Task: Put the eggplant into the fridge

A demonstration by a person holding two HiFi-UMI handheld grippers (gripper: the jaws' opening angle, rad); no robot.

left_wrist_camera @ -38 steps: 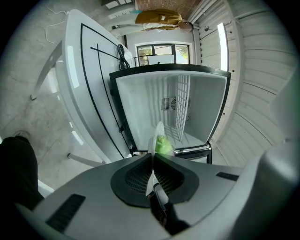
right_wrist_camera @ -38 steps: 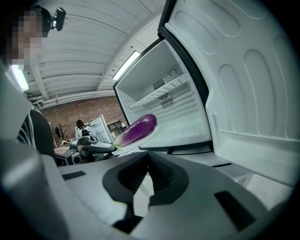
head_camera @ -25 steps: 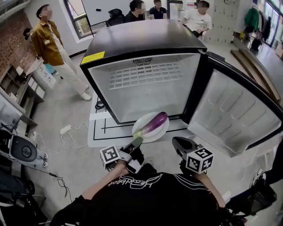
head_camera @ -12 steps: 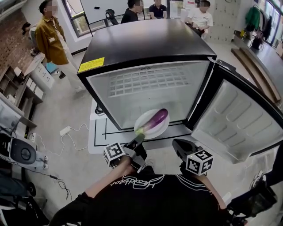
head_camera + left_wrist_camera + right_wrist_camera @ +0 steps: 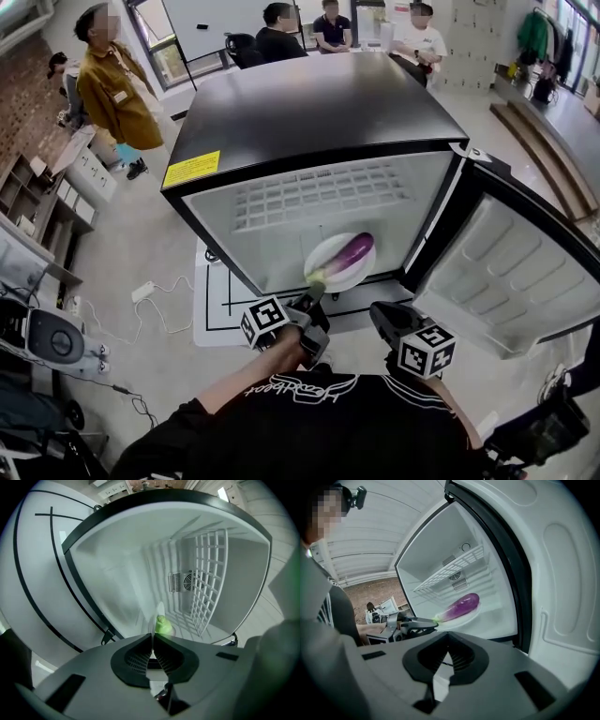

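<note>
Left fingers [image 5: 137, 657] pinch plate [image 5: 330, 251] bearing eggplant [image 5: 349, 253] inside fridge [image 5: 309, 103].

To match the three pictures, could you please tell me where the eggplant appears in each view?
Head view: eggplant centre, on the plate at the mouth of the fridge.
Left gripper view: only its green stem, just beyond the fingers.
Right gripper view: centre, lying on the plate.
Shared landmark: the fridge's wire shelf.

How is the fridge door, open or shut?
Open. The door stands wide to the right, and the fridge shows its white inside and wire shelf.
</note>
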